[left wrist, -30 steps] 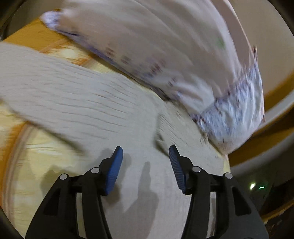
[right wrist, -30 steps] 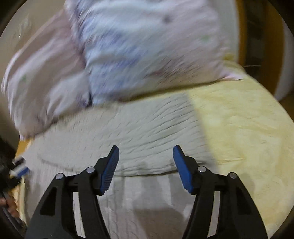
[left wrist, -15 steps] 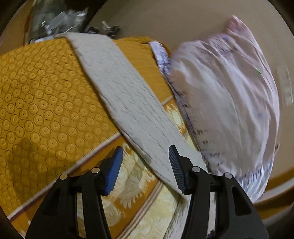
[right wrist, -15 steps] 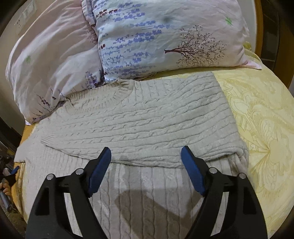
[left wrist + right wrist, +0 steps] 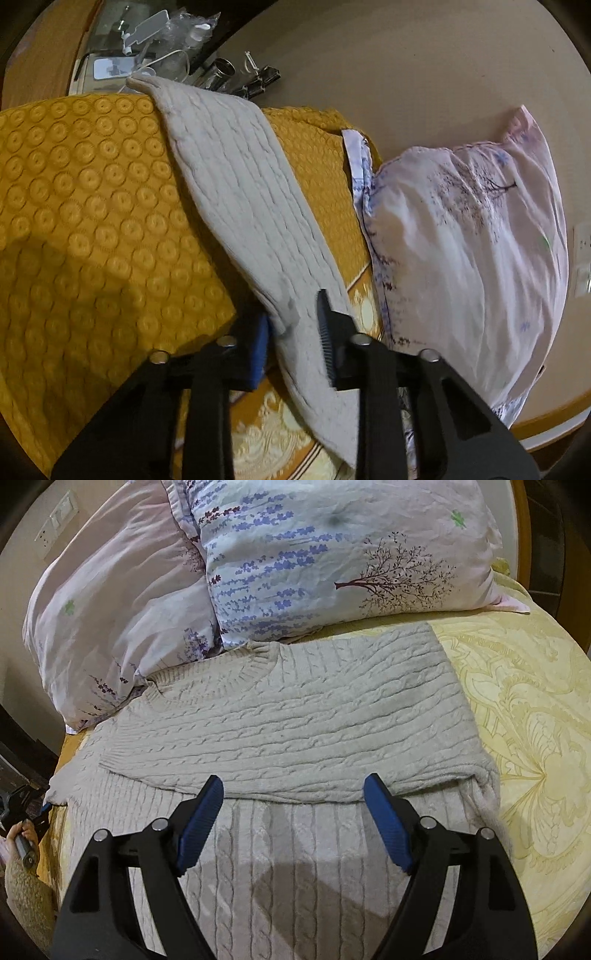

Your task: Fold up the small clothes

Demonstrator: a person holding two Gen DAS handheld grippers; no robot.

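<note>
From the left wrist: left claw (image 5: 293,328) with fingers drawn in around the sweater sleeve (image 5: 243,206), one blue pad at the sleeve's left edge, the dark ribbed pad on its right side, cloth pinched between them though contact on both faces not fully clear. Sleeve stretched away up over the mustard bedspread (image 5: 85,221), cuff end lying at the far edge near clutter on a side table (image 5: 155,48). Pale floral pillow (image 5: 465,258) to the right, against the beige wall (image 5: 388,66). From the right wrist: right claw (image 5: 293,812) spread wide, gripping nothing, hovering above the grey cable-knit sweater (image 5: 295,716) laid flat on the cream patterned bed cover (image 5: 528,716). Right sleeve folded across the chest, collar toward two floral pillows (image 5: 332,554) at the head. At far left edge, the other claw seen small at the outstretched sleeve's end.
</note>
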